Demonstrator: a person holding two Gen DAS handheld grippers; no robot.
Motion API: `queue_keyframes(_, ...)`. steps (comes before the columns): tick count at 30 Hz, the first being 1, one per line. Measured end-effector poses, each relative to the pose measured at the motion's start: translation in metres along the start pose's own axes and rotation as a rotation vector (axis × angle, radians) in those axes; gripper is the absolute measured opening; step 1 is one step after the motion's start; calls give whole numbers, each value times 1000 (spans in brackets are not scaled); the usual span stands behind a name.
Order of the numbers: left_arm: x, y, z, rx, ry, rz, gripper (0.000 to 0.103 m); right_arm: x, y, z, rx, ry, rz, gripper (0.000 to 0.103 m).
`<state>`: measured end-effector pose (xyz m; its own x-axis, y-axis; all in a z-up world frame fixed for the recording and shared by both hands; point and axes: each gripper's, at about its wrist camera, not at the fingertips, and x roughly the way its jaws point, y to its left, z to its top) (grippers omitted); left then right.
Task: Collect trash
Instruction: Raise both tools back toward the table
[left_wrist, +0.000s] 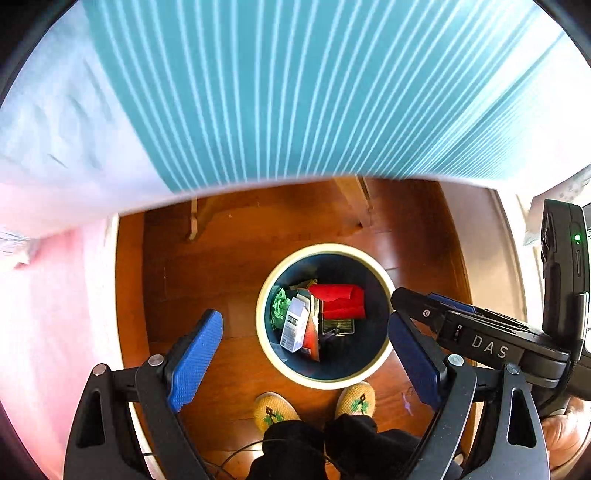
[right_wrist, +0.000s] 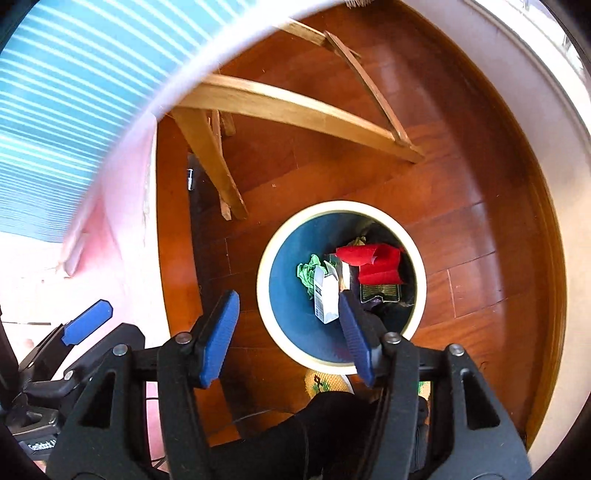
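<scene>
1. My right wrist view shows wooden chair legs (right_wrist: 258, 107) on the floor (right_wrist: 461, 192); the left view barely catches them.
2. My left gripper (left_wrist: 306, 354) has jaws wide apart, empty; my right gripper (right_wrist: 288, 332) has jaws parted, empty.
3. Trash, including a red paper (left_wrist: 340, 301) and a white carton (left_wrist: 293, 328), lies inside the bin (left_wrist: 275, 365).
4. Bare floor rings the bin; slippers (left_wrist: 273, 410) touch its near rim.

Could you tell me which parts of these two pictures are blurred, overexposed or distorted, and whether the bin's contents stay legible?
Left wrist view: the striped cloth is smeared, the left edge blown out pink-white; the bin is sharp, red paper and white carton legible. Right wrist view: fisheye bends the wooden legs; the right wall glares white.
</scene>
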<state>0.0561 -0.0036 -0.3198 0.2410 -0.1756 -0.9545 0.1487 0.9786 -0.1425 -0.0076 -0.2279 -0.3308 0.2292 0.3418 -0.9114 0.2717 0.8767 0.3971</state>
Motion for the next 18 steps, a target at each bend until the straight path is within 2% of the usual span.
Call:
queue_keyframes(11, -133, -16, 29, -20, -98, 2, 92, -118, 65, 13, -94, -49, -31, 63)
queue_keyframes(18, -215, -24, 55, -36, -161, 17, 92, -195, 107, 32, -155, -94, -19, 63)
